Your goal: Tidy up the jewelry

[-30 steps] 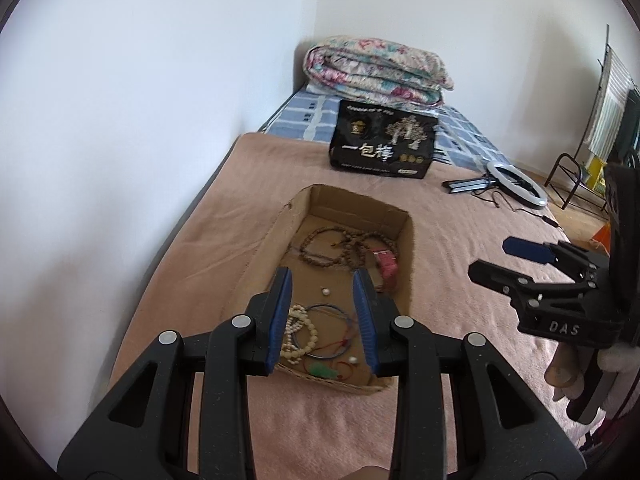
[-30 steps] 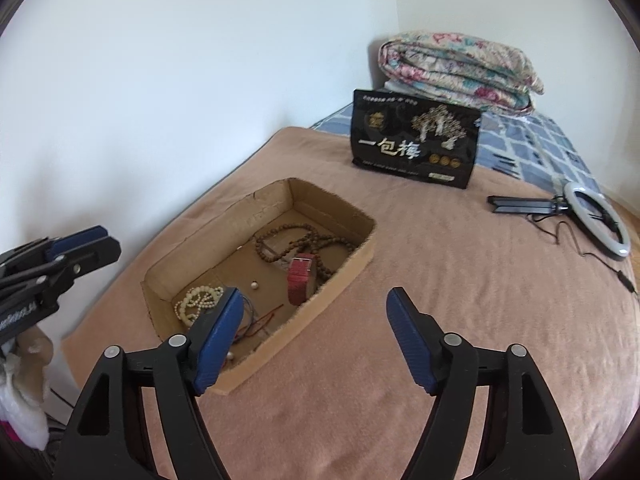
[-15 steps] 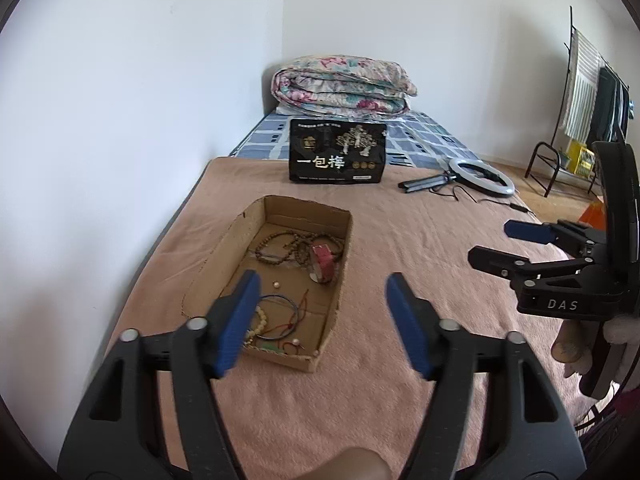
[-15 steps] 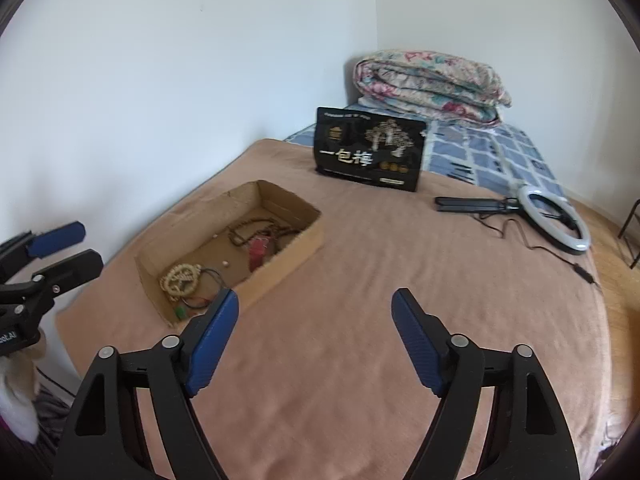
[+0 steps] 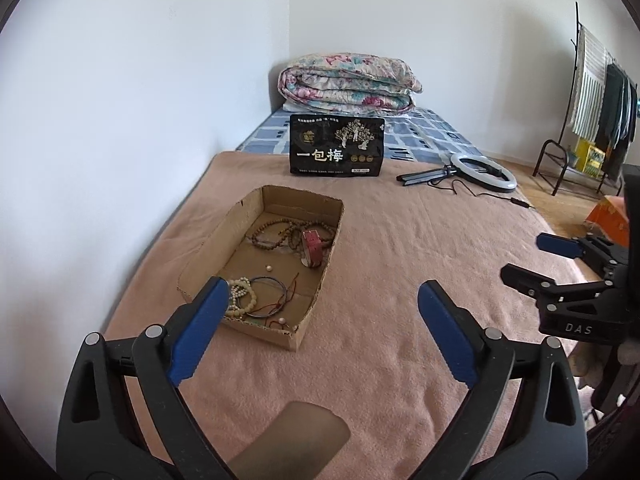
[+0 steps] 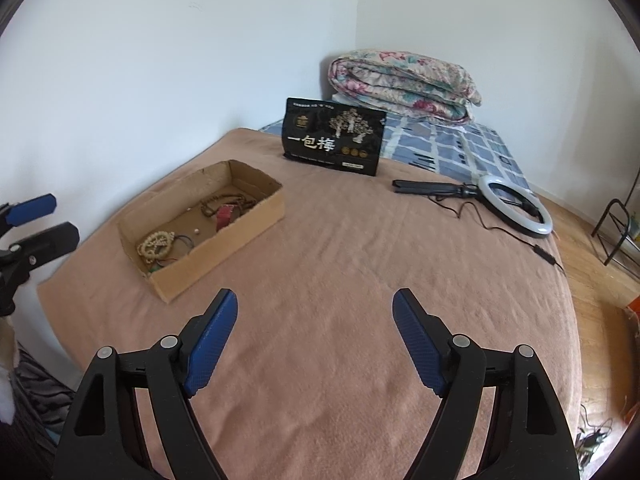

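- On the bed (image 5: 400, 260): open cardboard box (image 5: 320, 280), near the wall side.
- Box far end: brown bead strands (image 5: 276, 234), red bracelet (image 5: 311, 246).
- Near end: cream bead bracelets (image 5: 242, 296), blue bangle (image 5: 266, 296), loose pearl (image 5: 269, 267).
- Left gripper (image 5: 320, 336): fingers opening, nothing between.
- Right gripper (image 6: 314, 340): fingers spread, empty.

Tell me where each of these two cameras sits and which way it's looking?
Left wrist view: rides the left gripper, whose jaws are opening with nothing between them; looks along the pink blanket-covered bed at the open cardboard box of bead jewelry; the right gripper shows at its right edge.
Right wrist view: rides the right gripper, open and empty, facing the same bed; the left gripper shows at its left edge.
Shared: box, black printed package, white ring light, folded floral quilt.
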`<action>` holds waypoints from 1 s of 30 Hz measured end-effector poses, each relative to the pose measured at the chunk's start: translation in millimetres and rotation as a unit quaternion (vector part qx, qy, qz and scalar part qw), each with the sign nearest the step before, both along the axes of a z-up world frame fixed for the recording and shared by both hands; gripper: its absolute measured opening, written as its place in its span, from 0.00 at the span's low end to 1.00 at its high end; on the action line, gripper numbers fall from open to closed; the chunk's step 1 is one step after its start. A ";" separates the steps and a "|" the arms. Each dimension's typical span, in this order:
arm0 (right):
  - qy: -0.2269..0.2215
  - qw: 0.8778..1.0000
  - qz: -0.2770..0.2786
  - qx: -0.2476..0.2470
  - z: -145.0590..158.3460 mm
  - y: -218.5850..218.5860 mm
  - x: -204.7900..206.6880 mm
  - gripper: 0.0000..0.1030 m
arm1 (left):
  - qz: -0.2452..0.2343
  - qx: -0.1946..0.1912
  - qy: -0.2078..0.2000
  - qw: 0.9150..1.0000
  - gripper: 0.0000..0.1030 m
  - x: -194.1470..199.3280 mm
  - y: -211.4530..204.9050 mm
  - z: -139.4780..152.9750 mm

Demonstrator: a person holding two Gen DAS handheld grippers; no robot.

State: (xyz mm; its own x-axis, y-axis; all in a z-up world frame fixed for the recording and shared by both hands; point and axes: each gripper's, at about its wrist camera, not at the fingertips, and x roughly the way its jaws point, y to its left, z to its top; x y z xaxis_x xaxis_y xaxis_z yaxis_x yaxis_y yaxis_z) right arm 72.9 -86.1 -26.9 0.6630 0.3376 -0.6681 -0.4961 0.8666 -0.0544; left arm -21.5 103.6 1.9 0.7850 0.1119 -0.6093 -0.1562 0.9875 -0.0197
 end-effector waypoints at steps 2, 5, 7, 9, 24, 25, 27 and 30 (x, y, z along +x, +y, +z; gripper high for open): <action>-0.005 1.000 -0.004 -0.002 -1.3 -4.2 -3.7 0.78 | 0.000 0.011 0.004 1.000 0.95 0.3 -5.8 -1.7; -0.012 1.000 -0.011 -0.007 -3.9 -9.3 -6.2 0.78 | -0.001 0.014 0.008 1.000 0.96 0.7 -11.1 -5.5; -0.014 1.000 -0.015 -0.010 -5.4 -12.5 -6.4 0.78 | -0.004 0.017 0.010 1.000 0.96 1.2 -15.8 -7.2; -0.013 1.000 -0.020 -0.010 -6.3 -17.0 -6.0 0.78 | -0.006 0.021 0.010 1.000 0.96 1.7 -19.5 -7.9; -0.011 0.999 -0.041 -0.009 -7.3 -29.6 -4.1 0.78 | -0.002 0.021 0.005 1.000 0.97 3.7 -22.2 -6.1; -0.011 0.999 -0.041 -0.009 -7.3 -29.6 -4.1 0.78 | -0.002 0.020 0.005 1.000 0.97 4.7 -23.3 -6.4; -0.012 0.999 -0.039 -0.009 -7.2 -29.2 -4.4 0.78 | -0.001 0.021 0.006 1.000 0.97 4.4 -22.9 -6.4; -0.012 0.999 -0.039 -0.010 -7.1 -29.0 -4.5 0.78 | -0.003 0.021 0.006 1.000 0.97 4.2 -22.4 -6.1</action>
